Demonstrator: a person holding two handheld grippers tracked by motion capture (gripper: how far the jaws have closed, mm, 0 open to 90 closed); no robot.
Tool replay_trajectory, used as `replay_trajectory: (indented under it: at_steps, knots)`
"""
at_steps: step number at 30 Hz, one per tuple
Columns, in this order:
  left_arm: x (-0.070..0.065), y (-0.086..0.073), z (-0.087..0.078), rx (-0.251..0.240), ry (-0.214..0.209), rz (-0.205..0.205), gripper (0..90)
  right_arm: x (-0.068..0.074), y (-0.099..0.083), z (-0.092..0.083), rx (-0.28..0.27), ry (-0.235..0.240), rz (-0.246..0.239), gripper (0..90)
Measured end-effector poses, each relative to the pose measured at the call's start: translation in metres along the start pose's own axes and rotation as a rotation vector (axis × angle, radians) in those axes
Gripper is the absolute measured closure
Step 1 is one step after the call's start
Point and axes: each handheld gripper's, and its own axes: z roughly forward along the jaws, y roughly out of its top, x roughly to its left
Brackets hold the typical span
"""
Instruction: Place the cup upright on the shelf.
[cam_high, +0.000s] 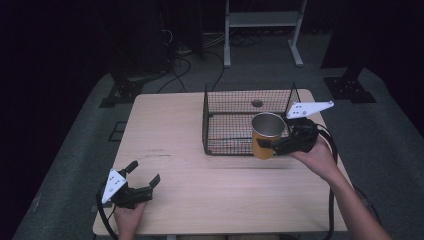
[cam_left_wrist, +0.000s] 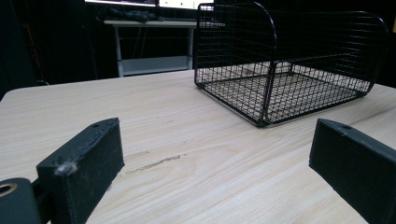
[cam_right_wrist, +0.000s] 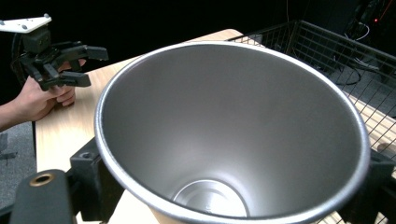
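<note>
Dark room, grey floor (cam_high: 75, 150), white shelf frame (cam_high: 262, 20).

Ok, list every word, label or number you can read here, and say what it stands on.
None can be read.
The cup held by the right tongs: plain orange side, bare metal inside.
The wire basket, the table and the left tongs: no lettering visible.

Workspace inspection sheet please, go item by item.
Surface: pale wooden table, a scuff mark near its middle.
Job's things: metal cup, yellow outside, empty inside, held at the front edge of the wire basket.
Clutter: nothing seen.
Grippers: right hand-held gripper shut on the cup; left hand-held gripper open, low at the table's near left.
Cables: one trails from each gripper; more on the floor behind.
Surroundings: dark room, metal stand behind.
</note>
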Motion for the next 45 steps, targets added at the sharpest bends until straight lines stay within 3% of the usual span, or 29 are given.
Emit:
replay_trajectory:
  at_steps: [18,31,45]
  knots:
    - [0.0,0.0,0.0,-0.001,-0.003,-0.003,2.4,-0.033,0.026,0.032,0.04,-0.002,0.033,13.1]
    - [0.002,0.0,-0.001,-0.01,-0.006,-0.016,2.3,-0.063,0.032,0.06,0.077,-0.024,0.063,13.1]
    - [0.003,0.0,-0.001,-0.015,-0.007,-0.025,2.3,-0.088,0.038,0.089,0.116,-0.018,0.1,13.0]
